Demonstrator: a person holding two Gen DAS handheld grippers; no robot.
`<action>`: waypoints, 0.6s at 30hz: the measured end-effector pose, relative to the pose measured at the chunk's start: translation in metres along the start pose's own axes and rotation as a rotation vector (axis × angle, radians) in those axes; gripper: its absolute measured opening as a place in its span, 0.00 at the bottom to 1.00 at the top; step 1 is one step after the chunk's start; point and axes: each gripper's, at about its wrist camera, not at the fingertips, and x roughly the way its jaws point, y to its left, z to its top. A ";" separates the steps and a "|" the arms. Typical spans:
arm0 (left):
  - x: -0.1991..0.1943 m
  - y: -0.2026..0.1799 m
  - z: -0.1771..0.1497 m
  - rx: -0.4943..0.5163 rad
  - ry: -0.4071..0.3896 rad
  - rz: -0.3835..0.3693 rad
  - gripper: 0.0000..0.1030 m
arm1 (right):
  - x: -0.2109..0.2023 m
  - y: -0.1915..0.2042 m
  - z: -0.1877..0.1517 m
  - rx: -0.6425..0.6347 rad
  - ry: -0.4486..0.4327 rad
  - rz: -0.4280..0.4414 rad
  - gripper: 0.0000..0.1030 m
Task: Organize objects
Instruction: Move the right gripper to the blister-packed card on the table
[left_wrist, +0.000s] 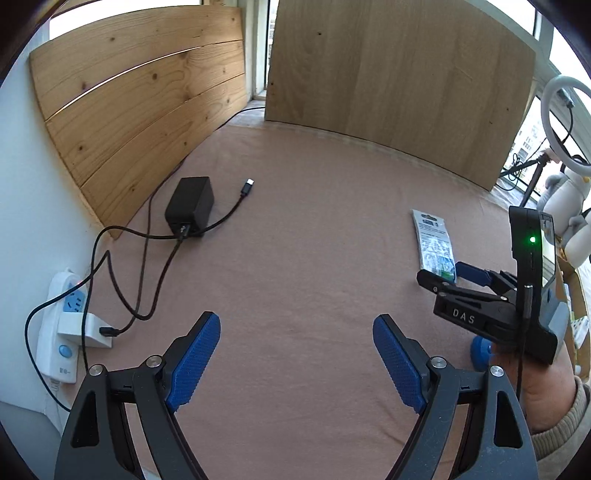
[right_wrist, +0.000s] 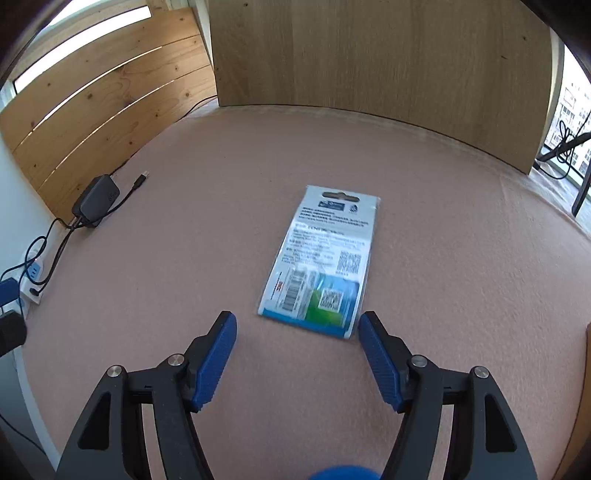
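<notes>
A flat white and blue packet (right_wrist: 321, 260) with printed labels and codes lies on the pink table cloth (right_wrist: 461, 266). My right gripper (right_wrist: 297, 325) hovers just short of the packet's near edge, open, with nothing between its blue pads. In the left wrist view the same packet (left_wrist: 434, 240) lies at the right, with the right gripper (left_wrist: 445, 273) over its near end. My left gripper (left_wrist: 296, 325) stands open over bare cloth, holding nothing. A black power adapter (left_wrist: 190, 205) with a USB cable (left_wrist: 238, 199) sits at the left.
A white power strip (left_wrist: 62, 325) with plugged cables lies at the table's left edge. Wooden boards (left_wrist: 399, 81) stand along the back and left. A ring light (left_wrist: 563, 110) and a pale figure are at the far right. A hand in a beige sleeve (left_wrist: 565, 406) holds the right gripper.
</notes>
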 end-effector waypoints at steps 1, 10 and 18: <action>-0.001 0.005 0.000 -0.006 -0.003 0.005 0.85 | 0.002 0.001 0.003 0.005 0.002 -0.009 0.63; 0.002 0.011 0.001 -0.025 -0.002 -0.009 0.85 | 0.001 -0.001 0.007 0.015 -0.009 -0.054 0.38; 0.007 -0.011 -0.004 0.000 0.021 -0.061 0.85 | -0.011 0.008 -0.011 -0.013 0.025 -0.035 0.42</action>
